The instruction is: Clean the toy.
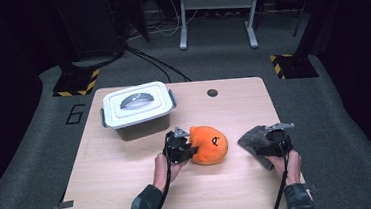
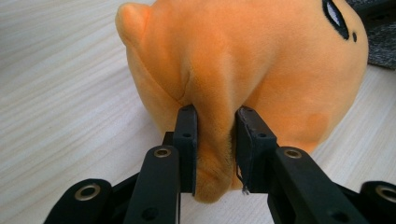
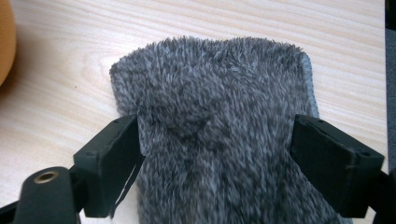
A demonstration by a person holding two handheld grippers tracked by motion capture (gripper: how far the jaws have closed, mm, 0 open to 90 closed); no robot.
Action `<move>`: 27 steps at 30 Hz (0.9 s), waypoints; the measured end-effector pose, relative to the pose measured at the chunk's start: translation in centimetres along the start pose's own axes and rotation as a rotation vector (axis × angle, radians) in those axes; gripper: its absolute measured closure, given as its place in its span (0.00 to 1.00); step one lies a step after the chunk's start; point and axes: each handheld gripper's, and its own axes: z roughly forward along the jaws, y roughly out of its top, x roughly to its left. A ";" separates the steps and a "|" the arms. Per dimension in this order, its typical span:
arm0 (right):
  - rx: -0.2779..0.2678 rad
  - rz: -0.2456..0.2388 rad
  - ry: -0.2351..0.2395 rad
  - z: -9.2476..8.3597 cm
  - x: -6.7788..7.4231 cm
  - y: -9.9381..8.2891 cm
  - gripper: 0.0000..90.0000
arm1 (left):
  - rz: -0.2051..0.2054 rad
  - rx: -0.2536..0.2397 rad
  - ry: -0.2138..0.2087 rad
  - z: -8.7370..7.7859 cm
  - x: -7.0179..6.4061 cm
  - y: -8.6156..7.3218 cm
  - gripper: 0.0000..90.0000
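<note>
Dark grey carpet surrounds the pale wooden table (image 1: 130,189), which carries a lidded white plastic box (image 1: 137,107) at its far left and two soft things nearer the person.

At the middle of the table sits the round orange plush toy with a stitched black face (image 1: 209,143). The left gripper (image 1: 181,147) meets it from its left side, and in the left gripper view the fingers (image 2: 187,140) pinch a fold of the orange plush (image 2: 243,60) between them, the toy resting on the wood with its bulk lying straight ahead of the fingertips.

Near the table's right edge lies the flat grey fuzzy cloth pouch (image 1: 255,140). The right gripper (image 1: 271,140) sits over its near end. In the right gripper view the pouch (image 3: 210,121) runs lengthwise straight away from the gripper, its long axis in line with the approach, and the fingers (image 3: 116,158) stand spread on either side of its width, right at the fur; whether they press it I cannot tell.

So each hand has its own thing directly ahead; the pouch would be taken across its short side.
</note>
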 end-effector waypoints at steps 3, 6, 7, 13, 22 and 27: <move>0.018 0.003 0.001 0.5 0.0 0.1 0.20 | -0.005 -0.012 0.005 0.0 -0.1 -0.2 0.80; 0.040 0.007 -0.002 1.1 0.0 0.0 0.27 | -0.006 -0.022 0.007 0.0 -0.1 -0.4 0.80; 0.050 0.016 -0.009 1.3 -0.1 -0.1 0.33 | -0.011 -0.023 0.004 0.0 -0.1 -0.5 0.80; 0.053 0.042 -0.001 1.6 -0.4 -0.4 0.50 | -0.036 -0.028 0.016 -0.1 -0.3 -0.6 0.80; 0.020 0.036 0.006 1.5 -0.4 -0.8 0.77 | -0.081 -0.037 0.048 0.0 -0.9 -0.6 0.80; 0.008 0.040 0.023 1.5 -0.5 -0.8 0.83 | -0.079 -0.037 0.048 0.0 -0.8 -0.6 0.80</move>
